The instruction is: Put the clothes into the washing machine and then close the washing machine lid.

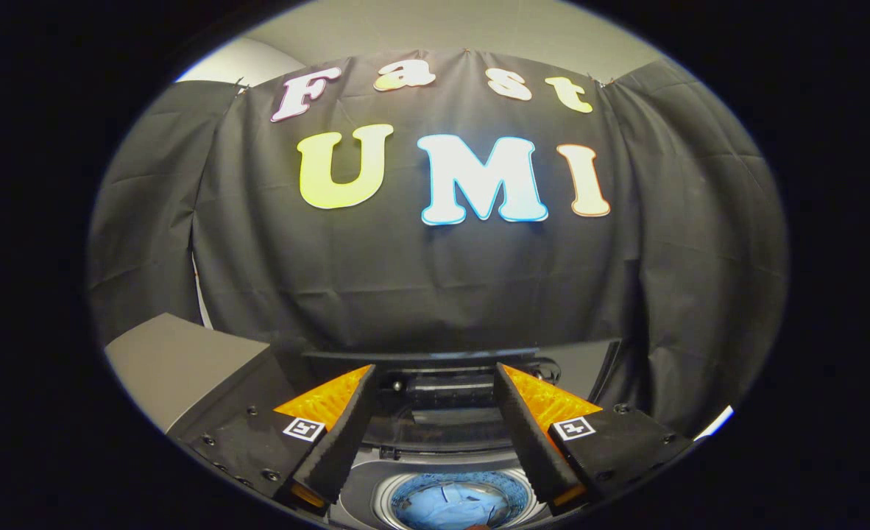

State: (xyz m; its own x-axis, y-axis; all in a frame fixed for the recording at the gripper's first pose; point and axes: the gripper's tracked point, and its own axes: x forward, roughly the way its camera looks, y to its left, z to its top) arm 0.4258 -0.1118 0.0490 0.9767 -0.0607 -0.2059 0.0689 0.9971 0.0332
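Note:
My gripper (433, 372) is open, with nothing between its black and orange fingers (332, 434). Below and between them is the round drum opening of the washing machine (365, 489). Blue clothes (450, 504) lie inside the drum. The machine's dark lid (442, 412) stands raised just beyond the drum, between the fingers, and its top edge reaches about the height of the fingertips. I hover above the open machine, apart from the lid and the clothes.
A grey flat-topped block (177, 361) stands to the left of the machine, beside the left finger. The black cloth wall (435, 280) hangs close behind the machine.

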